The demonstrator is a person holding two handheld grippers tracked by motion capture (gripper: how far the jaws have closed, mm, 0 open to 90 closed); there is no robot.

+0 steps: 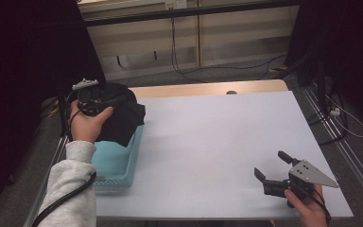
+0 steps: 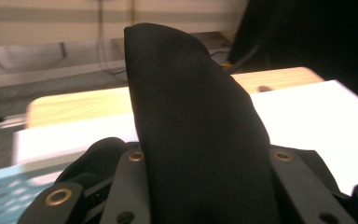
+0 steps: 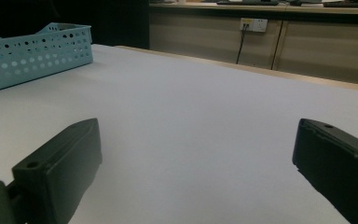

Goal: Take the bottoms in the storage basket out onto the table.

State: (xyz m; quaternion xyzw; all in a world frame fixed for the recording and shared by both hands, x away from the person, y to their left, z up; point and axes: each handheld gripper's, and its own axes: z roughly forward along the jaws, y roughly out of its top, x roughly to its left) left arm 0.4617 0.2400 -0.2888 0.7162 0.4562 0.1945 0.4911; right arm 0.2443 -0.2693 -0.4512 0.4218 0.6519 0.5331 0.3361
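Above, at nine o'clock, the left gripper (image 1: 90,98) clamps a black cloth (image 1: 120,116) over the blue basket (image 1: 123,163) — at five o'clock the right gripper (image 1: 273,167) rests on the bench (image 1: 208,142), jaws wide, holding nothing.

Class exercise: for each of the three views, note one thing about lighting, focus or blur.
High view: dim, the side edges nearly black. Left gripper view: the black cloth is featureless dark, and the blue basket is soft. Right gripper view: evenly lit white table, with the near claw out of focus.
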